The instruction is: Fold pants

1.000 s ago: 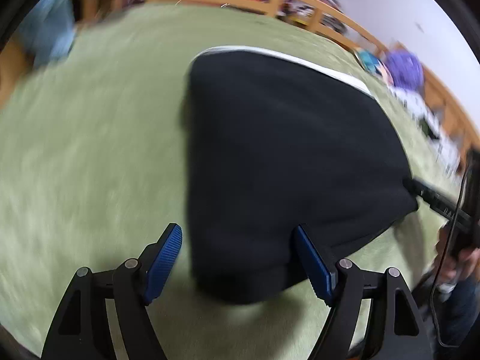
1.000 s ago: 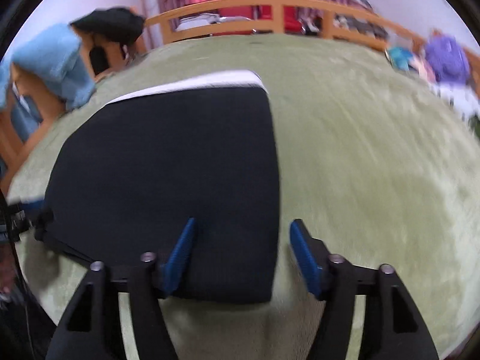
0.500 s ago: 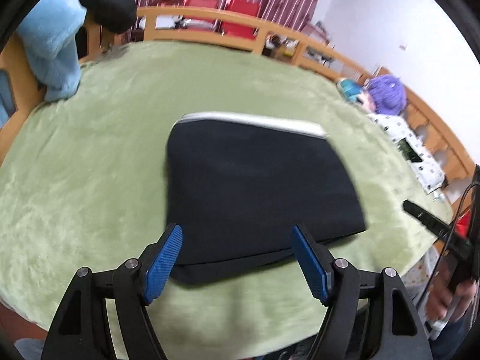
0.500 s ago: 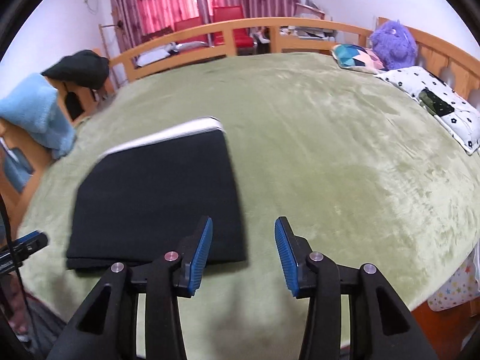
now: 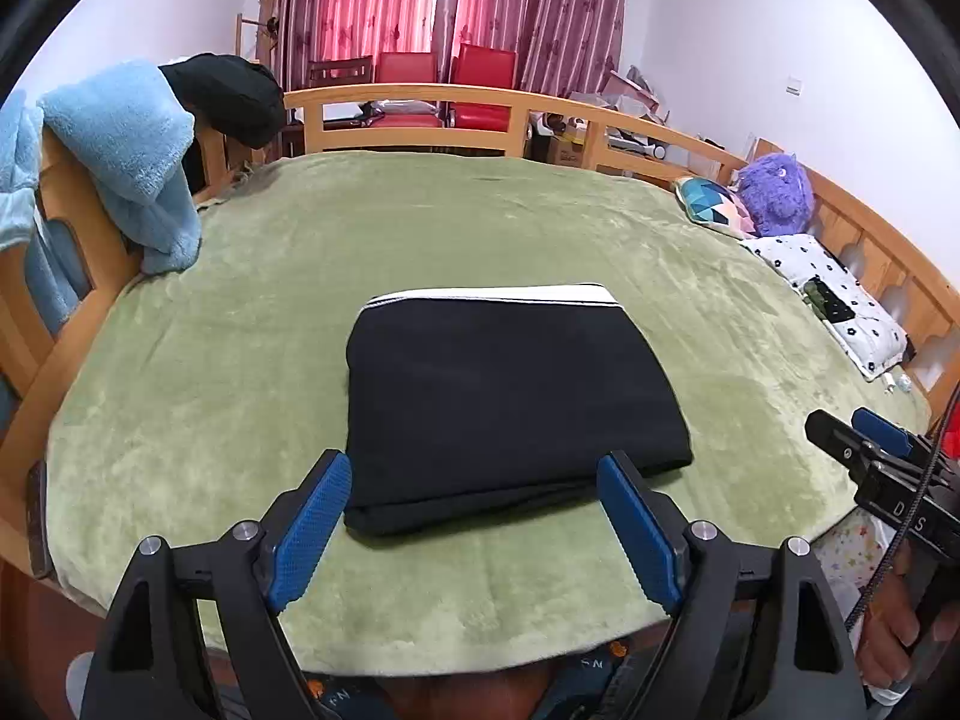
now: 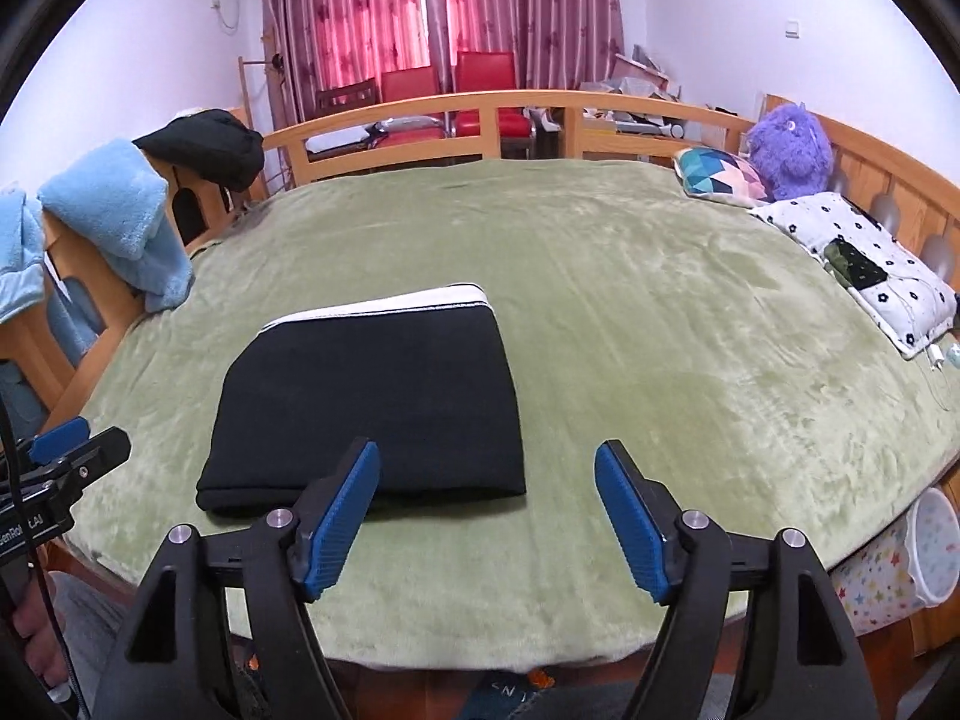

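The black pants [image 5: 510, 396] [image 6: 372, 402] lie folded into a flat rectangle on the green blanket [image 5: 240, 360] [image 6: 660, 360], with a white band along the far edge. My left gripper [image 5: 474, 510] hangs above the near edge of the bed, lifted clear of the pants; its jaws are opening and nothing is between them. My right gripper [image 6: 487, 504] is also raised off the pants, its jaws opening with nothing between them. Each gripper shows at the side of the other's view: the right gripper [image 5: 864, 444] and the left gripper [image 6: 72, 450].
A wooden rail [image 5: 420, 102] runs around the bed. Blue towels [image 5: 120, 144] and a dark garment [image 5: 234, 90] hang over the rail at left. A purple plush toy [image 6: 792, 150], pillows [image 6: 864, 258] and a phone lie at right. A patterned bin [image 6: 930, 546] stands beside the bed.
Both grippers have risen and drawn back from the folded pants, which now look smaller and lie wholly in view. The right jaws narrowed, then spread wide again.
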The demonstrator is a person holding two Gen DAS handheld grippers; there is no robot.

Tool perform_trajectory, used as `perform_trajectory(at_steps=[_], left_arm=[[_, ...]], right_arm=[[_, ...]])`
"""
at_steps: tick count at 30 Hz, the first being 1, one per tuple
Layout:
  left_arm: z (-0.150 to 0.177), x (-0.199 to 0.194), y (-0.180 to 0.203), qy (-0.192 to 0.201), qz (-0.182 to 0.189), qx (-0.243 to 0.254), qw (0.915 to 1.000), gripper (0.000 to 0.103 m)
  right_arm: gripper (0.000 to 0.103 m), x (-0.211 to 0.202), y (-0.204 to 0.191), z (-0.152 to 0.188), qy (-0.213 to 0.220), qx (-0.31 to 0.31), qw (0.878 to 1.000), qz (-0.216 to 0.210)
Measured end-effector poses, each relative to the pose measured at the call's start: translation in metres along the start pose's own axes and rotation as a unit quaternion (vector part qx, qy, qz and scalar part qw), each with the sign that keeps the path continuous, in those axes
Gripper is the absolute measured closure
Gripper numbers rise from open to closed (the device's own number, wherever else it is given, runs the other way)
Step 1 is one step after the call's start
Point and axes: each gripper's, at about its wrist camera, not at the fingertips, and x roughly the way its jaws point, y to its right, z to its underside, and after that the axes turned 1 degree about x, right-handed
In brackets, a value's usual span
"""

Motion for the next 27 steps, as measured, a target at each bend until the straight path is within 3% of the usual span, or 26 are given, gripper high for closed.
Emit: perform_trajectory(at_steps=[3,6,27], left_arm=[[0.002,-0.005,0.0,0.007,-0.007,0.0,1.0,0.018],[0.002,-0.009,0.0,0.009,-0.012,-0.001,0.9999,0.017],[-0.002,-0.011,0.0,0.013,-0.008,-0.006,0.9999,0.016]], right_arm=[[0.008,-0.008,0.004,0.001,0.013,0.004,1.0,-0.004],[0.005,-0.011,0.007,0.002,0.015,0.006,1.0,-0.009],[0.005,-0.017,0.002,-0.003,0.018,0.0,1.0,-0.003]])
